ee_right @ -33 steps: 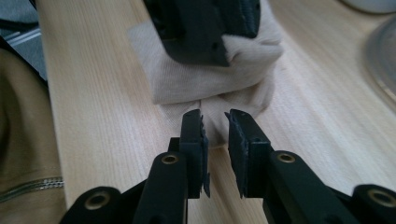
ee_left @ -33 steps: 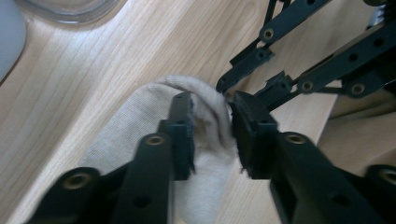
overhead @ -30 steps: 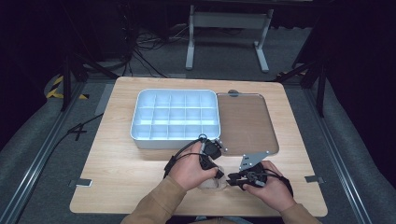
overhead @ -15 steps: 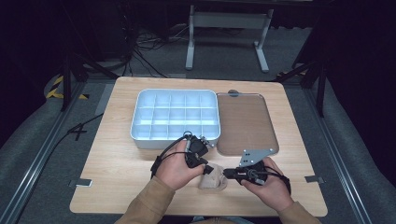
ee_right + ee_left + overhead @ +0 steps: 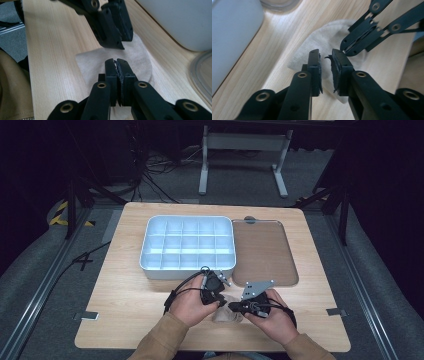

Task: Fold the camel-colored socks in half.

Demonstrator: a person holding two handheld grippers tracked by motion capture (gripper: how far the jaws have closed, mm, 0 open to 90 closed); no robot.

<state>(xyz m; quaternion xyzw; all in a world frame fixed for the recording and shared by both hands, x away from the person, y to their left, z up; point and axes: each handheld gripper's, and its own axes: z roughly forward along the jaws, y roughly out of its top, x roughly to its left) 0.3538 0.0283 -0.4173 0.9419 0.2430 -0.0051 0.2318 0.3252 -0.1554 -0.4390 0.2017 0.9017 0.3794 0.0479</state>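
A small beige cloth (image 5: 226, 316) lies flat on the wooden table, between the two hands. My left gripper (image 5: 223, 303) points down at the cloth (image 5: 322, 35). Its jaws (image 5: 325, 53) have just been closing and a narrow gap remains, with cloth showing below it. My right gripper (image 5: 231, 307) comes in from the right with its pads pressed together (image 5: 116, 61), tip low over the cloth (image 5: 140, 60). Whether any fabric is caught in it I cannot tell. The tips of the two grippers nearly meet: right gripper (image 5: 343, 48), left gripper (image 5: 117, 45).
A white compartment box (image 5: 187, 270) stands just beyond the hands. A brown tray (image 5: 262, 252) lies to its right. Bare wood runs along the near left of the table (image 5: 120, 310). The table's near edge is close under the forearms.
The right hand has slid left toward the cloth. The left hand has shifted slightly, so both gripper tips now meet over the cloth.
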